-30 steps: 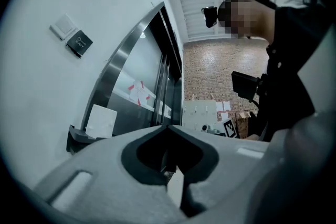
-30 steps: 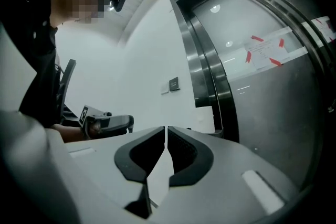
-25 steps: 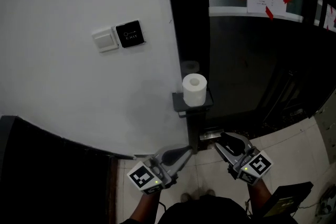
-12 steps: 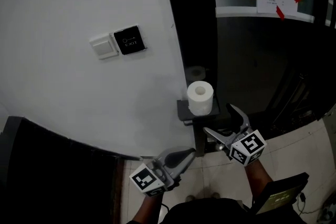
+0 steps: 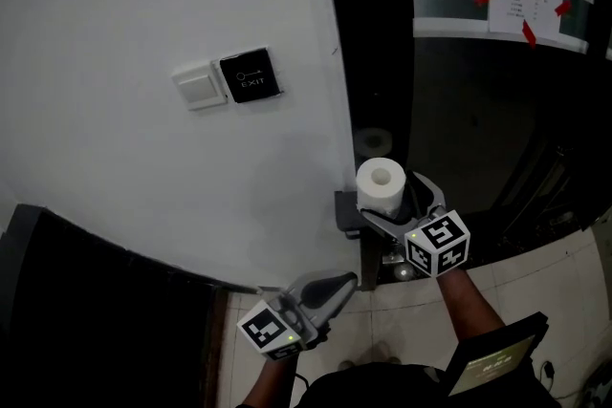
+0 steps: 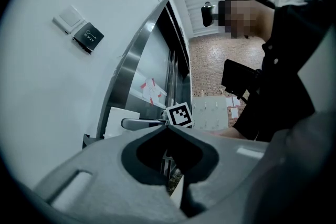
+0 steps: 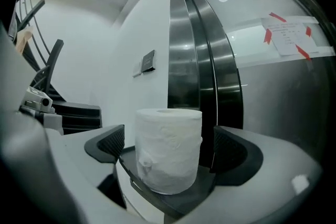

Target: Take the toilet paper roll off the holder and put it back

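The white wall (image 5: 143, 186) is filling the left of the head view and the dark glass door (image 5: 459, 110) with its metal frame is taking up the right, so the work is happening at the seam where the two meet. A small dark holder (image 5: 344, 210) is sticking out from that seam like a shelf, which is why both hands are reaching towards the same spot.

The right gripper (image 5: 390, 202) is pointing level at the holder. Its jaws have just been spreading and are now standing wide on either side of the toilet paper roll (image 7: 169, 147). The pads are flanking the roll with a sliver of space on each side, not pressing on it. That width looks chosen to clear the soft paper before a squeeze, so the lift-off step seems to be only beginning.

The left gripper (image 5: 344, 281) is hanging lower and nearer the person, jaws pressed together on nothing, probably keeping out of the way since one gripper can take the roll.

The roll is standing upright on the holder with its cardboard core facing up, so a level grip across its sides suits it.

An exit button (image 5: 251, 75) and a pale switch (image 5: 199, 86) are sitting side by side higher on the wall, well apart from the holder
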Available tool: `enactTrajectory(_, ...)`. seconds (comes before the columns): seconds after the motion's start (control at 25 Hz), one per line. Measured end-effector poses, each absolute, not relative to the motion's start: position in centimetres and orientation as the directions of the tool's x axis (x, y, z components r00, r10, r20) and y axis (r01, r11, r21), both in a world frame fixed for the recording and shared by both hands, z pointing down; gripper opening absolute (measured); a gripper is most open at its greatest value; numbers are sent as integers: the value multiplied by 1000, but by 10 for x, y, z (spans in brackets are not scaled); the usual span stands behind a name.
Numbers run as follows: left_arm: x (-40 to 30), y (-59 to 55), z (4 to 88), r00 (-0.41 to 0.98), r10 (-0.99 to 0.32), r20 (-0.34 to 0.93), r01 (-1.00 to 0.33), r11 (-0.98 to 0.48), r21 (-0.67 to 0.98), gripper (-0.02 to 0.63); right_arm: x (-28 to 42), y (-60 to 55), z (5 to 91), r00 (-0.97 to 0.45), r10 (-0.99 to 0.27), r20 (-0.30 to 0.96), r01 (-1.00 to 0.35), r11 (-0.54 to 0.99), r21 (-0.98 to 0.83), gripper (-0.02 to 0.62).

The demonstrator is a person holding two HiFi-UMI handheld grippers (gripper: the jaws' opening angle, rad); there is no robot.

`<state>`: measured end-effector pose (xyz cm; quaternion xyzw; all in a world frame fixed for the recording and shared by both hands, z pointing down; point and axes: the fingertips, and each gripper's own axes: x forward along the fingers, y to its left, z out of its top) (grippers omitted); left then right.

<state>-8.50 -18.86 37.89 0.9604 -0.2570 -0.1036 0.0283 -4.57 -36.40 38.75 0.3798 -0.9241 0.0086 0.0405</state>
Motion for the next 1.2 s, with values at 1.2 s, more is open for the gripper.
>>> enactTrajectory(1.2,-84,-182,381,845,-506,-172,-491,-863,120,-3,-12,-318,330,-745,-657,-111,-663,748,22,428)
